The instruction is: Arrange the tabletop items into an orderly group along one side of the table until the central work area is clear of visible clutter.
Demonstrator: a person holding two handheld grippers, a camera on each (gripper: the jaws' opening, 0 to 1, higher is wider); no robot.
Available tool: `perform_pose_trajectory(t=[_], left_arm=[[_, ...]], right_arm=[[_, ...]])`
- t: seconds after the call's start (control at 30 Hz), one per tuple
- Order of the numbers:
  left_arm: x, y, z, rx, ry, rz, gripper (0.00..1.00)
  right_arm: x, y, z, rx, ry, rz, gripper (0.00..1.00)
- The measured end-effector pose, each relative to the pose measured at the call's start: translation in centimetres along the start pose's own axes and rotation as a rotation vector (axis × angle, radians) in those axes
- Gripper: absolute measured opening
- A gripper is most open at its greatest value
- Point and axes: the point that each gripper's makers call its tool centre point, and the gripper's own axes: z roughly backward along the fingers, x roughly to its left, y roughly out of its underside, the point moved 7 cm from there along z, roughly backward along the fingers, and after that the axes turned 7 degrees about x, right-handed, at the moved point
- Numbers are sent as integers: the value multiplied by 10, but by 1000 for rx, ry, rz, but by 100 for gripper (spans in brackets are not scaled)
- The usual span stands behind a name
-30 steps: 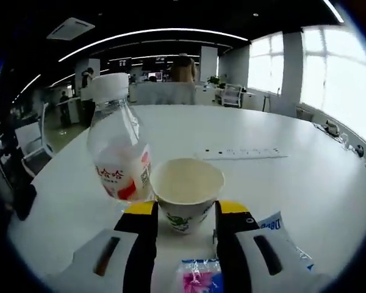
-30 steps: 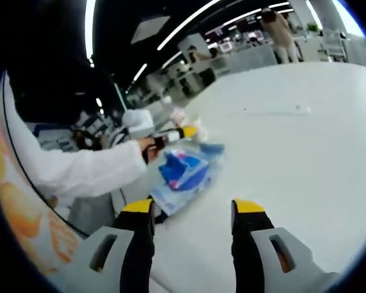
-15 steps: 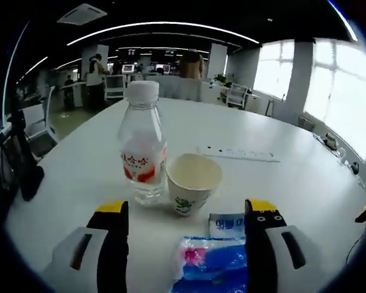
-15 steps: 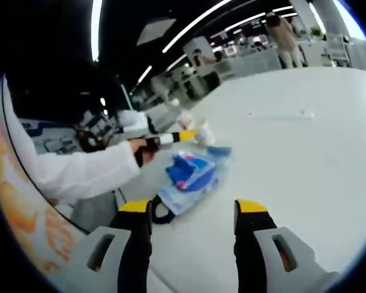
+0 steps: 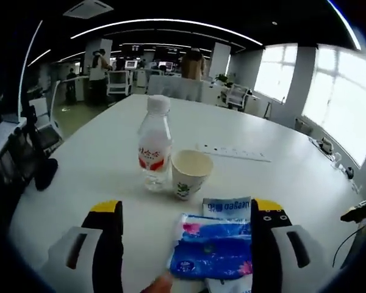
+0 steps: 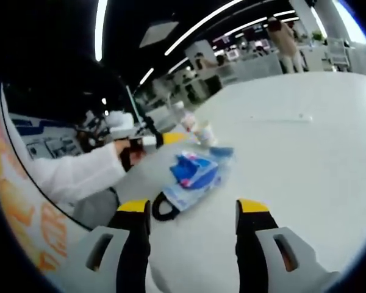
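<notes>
On the white table [image 5: 280, 177], toward its near edge:

Water bottle [image 5: 154, 151]: standing upright with a white cap and a red-and-white label, touching or just beside the cup; it is showing small in the right gripper view [image 6: 186, 121].

Paper cup [image 5: 191, 174]: sitting upright and open, just right of the bottle in the left gripper view, with a green print on its side.

Blue tissue pack [image 5: 212, 254]: lying flat nearer the camera than the cup, between the left gripper's two jaws without touching either; in the right gripper view [image 6: 195, 172] it is lying ahead of the jaws.

White packet [image 5: 227, 207]: lying partly under the tissue pack's far edge, blue lettering showing.

Black loop [image 6: 163, 209]: lying at the near end of the tissue pack, just beside the right gripper's left-hand jaw.

Power strip [image 5: 233, 152]: lying beyond the cup, well apart from it.

Left gripper [image 5: 186, 213]: jaws gaping wide, holding nothing; also showing in the right gripper view [image 6: 165, 139], gripped by a hand [image 6: 125, 152] in a white sleeve [image 6: 73, 174].

Right gripper [image 6: 193, 210]: jaws standing wide apart, gripping nothing, above bare tabletop.
</notes>
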Motion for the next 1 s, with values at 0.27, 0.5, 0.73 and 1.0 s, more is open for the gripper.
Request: perform_pose_trajectory(t=[0.27, 0.5, 0.73, 1.0], left_arm=[[-2, 14, 19, 22, 2, -22, 86], [2, 19, 26, 32, -6, -18, 84], [3, 20, 26, 39, -6, -20, 82], [6, 31, 22, 65, -1, -3, 78]], right_arm=[[1, 4, 9, -19, 5, -19, 55], [4, 6, 8, -8, 2, -12, 54], [3, 4, 6, 1, 7, -9, 53], [1, 7, 4, 19, 13, -20, 53]])
